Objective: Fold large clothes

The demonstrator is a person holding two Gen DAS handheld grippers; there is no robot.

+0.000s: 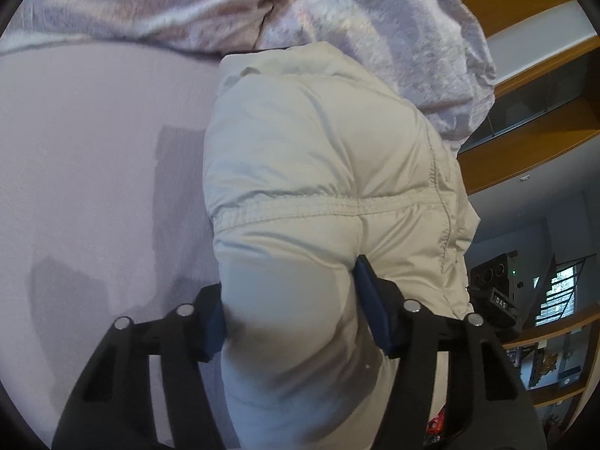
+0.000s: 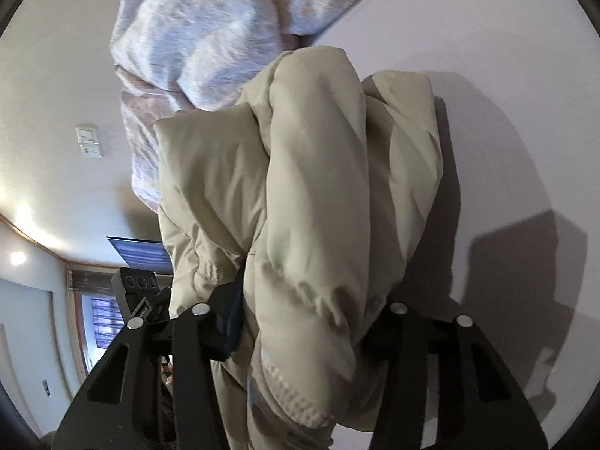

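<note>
1. Right up against the lens, the left tool (image 1: 290,313) has a thick wad of the cream puffer jacket (image 1: 322,172) pinched between its blue pads (image 1: 375,307), the filling bulging out either side of the grip.
2. Over in the right wrist view, same story: the right tool (image 2: 305,332) is clamped on a bunched, elastic-edged part of the jacket (image 2: 307,195), one blue pad showing on the left, the other buried under fabric.
3. Where's the jacket? It runs away from both tools over the pale lilac bed sheet (image 1: 93,172), its far end up near the crumpled pinkish blanket (image 1: 180,3). How much of it rests on the sheet I cannot tell.
4. Step in hand, by my reading: both ends gripped, ready to carry the near part over for a fold.
5. Next move calls for both tools travelling together, level with each other, keeping the padding from slipping out, then laying the held edge squarely onto the far portion.
6. Pose: both tools tip downward toward the bed, side by side; the other tool (image 1: 495,292) peeks in at the left view's right edge.
</note>
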